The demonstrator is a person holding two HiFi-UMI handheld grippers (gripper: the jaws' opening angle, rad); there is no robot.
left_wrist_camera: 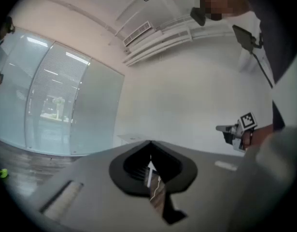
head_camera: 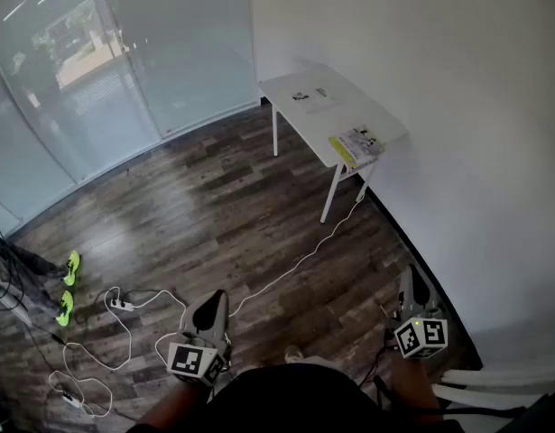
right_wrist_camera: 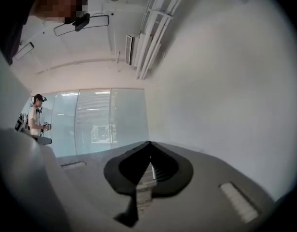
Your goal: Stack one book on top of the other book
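The yellow-edged book [head_camera: 356,144] lies flat at the near corner of a white surface [head_camera: 286,90], its edge reaching right to the rim. A pale book [head_camera: 311,97], thin and too small to read clearly, lies flat further back on the same surface, well apart from the first. Neither is stacked, so the task looks not yet begun. The surface stands against the white wall [head_camera: 476,106] on a dark wooden floor [head_camera: 214,206], and a white cable [head_camera: 295,264] trails across the boards from below it toward the person.

Both books are far ahead of the claws, across a wide stretch of floor. The left claw [head_camera: 217,298] and the right claw [head_camera: 411,276] are held low and close to the body, one on each side, pointing roughly forward. That reads as a carrying posture for walking up rather than for reaching. Each gripper view shows its two jaws clenched tip to tip with nothing between them, so both claws are empty. They will probably need to open only once the person stands at the surface.
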